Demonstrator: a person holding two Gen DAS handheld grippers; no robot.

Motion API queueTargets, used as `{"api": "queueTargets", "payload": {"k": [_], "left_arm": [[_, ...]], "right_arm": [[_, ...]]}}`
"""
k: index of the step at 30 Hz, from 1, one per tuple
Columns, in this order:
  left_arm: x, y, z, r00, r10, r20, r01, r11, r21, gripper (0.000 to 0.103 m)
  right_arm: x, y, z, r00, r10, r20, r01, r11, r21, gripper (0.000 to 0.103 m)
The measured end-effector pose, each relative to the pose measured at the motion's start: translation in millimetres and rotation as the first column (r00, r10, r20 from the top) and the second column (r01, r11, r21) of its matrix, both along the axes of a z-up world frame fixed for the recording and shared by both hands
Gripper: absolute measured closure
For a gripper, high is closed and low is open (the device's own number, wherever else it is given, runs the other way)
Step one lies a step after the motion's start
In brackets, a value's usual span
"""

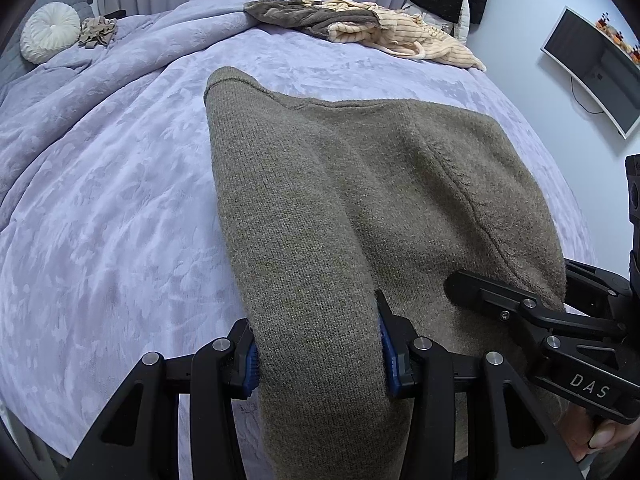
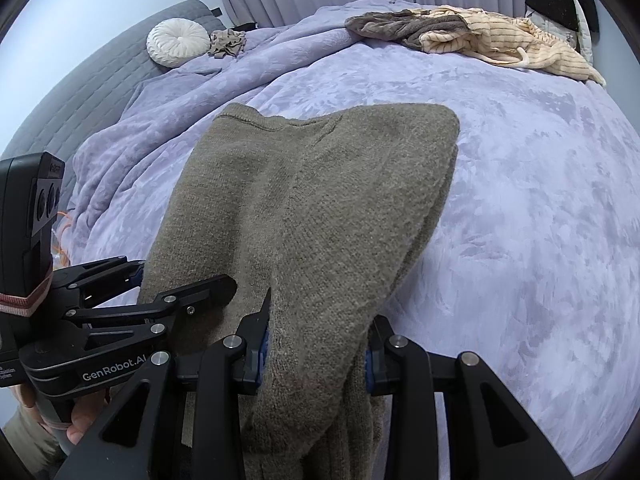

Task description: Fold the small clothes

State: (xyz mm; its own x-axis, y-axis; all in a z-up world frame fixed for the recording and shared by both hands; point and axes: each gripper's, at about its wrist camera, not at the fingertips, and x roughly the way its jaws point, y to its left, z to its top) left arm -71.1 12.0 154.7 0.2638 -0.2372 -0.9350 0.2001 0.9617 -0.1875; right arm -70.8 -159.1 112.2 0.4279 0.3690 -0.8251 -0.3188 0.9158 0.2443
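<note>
An olive-green knitted garment (image 1: 360,184) stretches from both grippers out over the lilac bedspread (image 1: 120,200). My left gripper (image 1: 318,354) is shut on a thick fold of its near left edge, blue pads pressed into the knit. My right gripper (image 2: 316,354) is shut on the near right edge of the same olive-green garment (image 2: 320,184). In the left wrist view the right gripper (image 1: 520,300) shows at the right, its far finger hidden under the cloth. The left gripper (image 2: 160,284) shows at the left of the right wrist view. The garment's far end rests on the bed.
A heap of cream striped and brown clothes (image 1: 360,24) lies at the far side of the bed. A round white cushion (image 1: 50,32) and a small beige item (image 1: 98,32) sit at the far left. A monitor (image 1: 596,68) stands to the right, off the bed.
</note>
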Motion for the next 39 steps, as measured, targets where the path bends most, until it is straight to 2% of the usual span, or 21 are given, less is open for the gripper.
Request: {"api": "queueTargets", "payload": {"k": [25,39], "left_arm": [[-7.6,1.6,-34.9,0.998,0.019,-0.053,-0.019,1.0,-0.004,0.055],[-7.5,18.4,-53.4,0.998,0.018,-0.056,-0.023,0.996,-0.089,0.051]], "right_arm": [[4.6,0.4,-41.4,0.997,0.019,-0.069,-0.018,1.0,0.02,0.067],[13.3,-9.7,-64.0,0.994,0.04,-0.103,-0.032,0.996,0.08,0.066]]}}
